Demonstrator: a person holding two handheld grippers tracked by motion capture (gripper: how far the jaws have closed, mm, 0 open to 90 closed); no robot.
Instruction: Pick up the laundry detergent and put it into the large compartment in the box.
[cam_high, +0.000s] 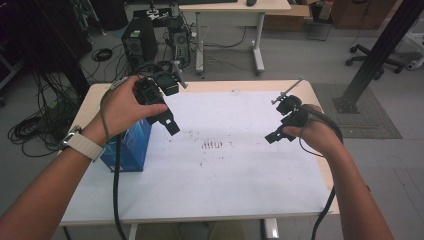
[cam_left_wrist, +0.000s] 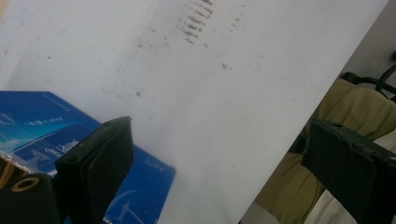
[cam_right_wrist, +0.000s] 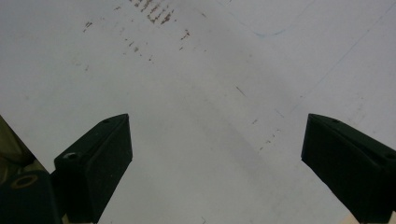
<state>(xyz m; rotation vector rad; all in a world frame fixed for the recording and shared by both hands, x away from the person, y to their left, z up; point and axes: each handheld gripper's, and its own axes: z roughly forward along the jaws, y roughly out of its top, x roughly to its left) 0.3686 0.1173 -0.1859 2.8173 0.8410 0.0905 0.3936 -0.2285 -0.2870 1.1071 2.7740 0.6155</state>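
A blue box (cam_high: 131, 147) stands on the white table (cam_high: 225, 170) near its left edge, partly behind my left forearm. My left gripper (cam_high: 169, 122) hovers above the box's right side, open, with nothing between its jaws. In the left gripper view the box (cam_left_wrist: 42, 126) lies behind the left jaw, and my left gripper (cam_left_wrist: 219, 163) looks down over the table's near edge. My right gripper (cam_high: 276, 134) hangs above the table's right part, open and empty. In the right gripper view my right gripper (cam_right_wrist: 215, 163) frames bare white tabletop (cam_right_wrist: 196, 93).
Brown smudge marks (cam_high: 212, 145) dot the table's middle. Beyond the far edge are a black computer tower (cam_high: 139, 42), cables on the floor, a second desk (cam_high: 235, 7) and an office chair (cam_high: 375, 60). A black post (cam_high: 380, 50) rises at the right.
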